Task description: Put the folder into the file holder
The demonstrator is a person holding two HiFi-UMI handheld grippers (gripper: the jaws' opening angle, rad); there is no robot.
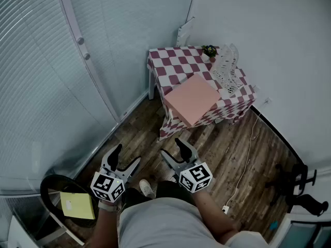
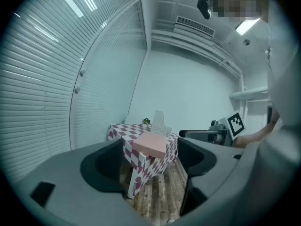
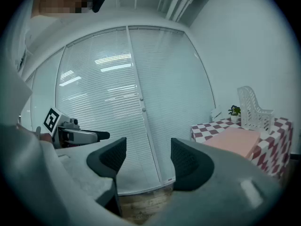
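Right gripper (image 3: 148,157): jaws apart, nothing between them.
Beyond the jaws: slatted blinds (image 3: 117,98).
Far left: left gripper (image 3: 89,136), marker cube up.
Right edge: checked table (image 3: 209,128) bearing pink folder (image 3: 233,141), white file holder (image 3: 254,109), small plant (image 3: 233,112).

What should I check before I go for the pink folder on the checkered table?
1. Left gripper open, empty: ok.
2. Right gripper open, empty: ok.
3. Folder flat on the table, corner past its near edge, nothing on top: ok.
4. File holder standing on the table beyond the folder: ok.
5. File holder's slots free: cannot tell.
6. Grippers near the folder: not ok, both are well short of the table, over the floor.
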